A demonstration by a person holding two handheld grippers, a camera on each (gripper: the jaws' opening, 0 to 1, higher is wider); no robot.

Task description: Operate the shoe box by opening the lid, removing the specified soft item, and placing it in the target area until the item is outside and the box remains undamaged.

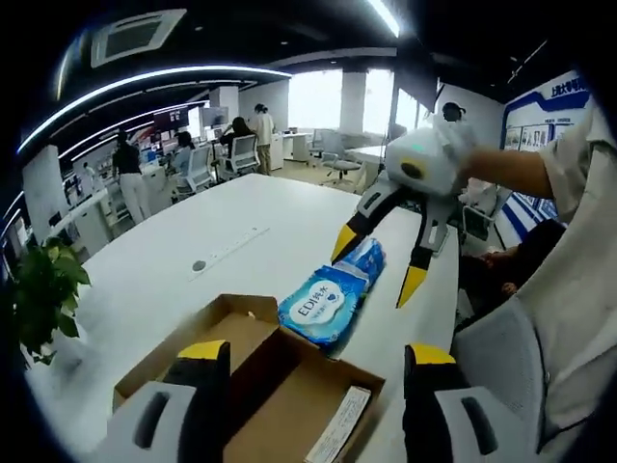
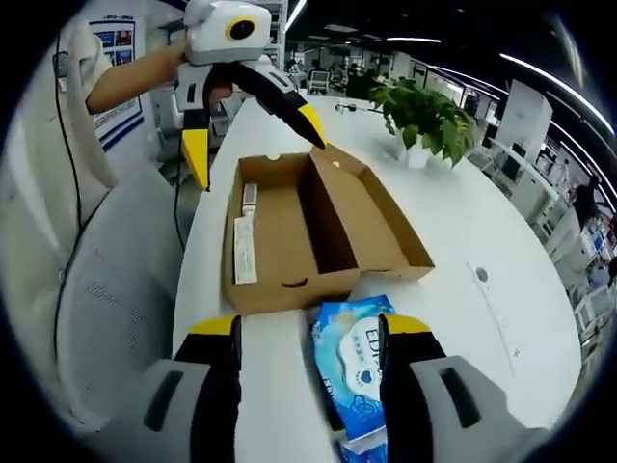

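Two grippers hang over the white bench (image 2: 501,241), both with jaws apart and holding nothing. By the open box (image 2: 308,227) lies the blue pack (image 2: 359,371), touching its near end, outside it. Right gripper (image 1: 381,258) hovers above the pack (image 1: 333,299); left gripper (image 2: 253,135) hovers over the box's far end.

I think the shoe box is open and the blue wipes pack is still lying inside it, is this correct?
Not quite. The shoe box is open, but the blue wipes pack lies outside it on the white table, beside the box, as the right gripper view shows.
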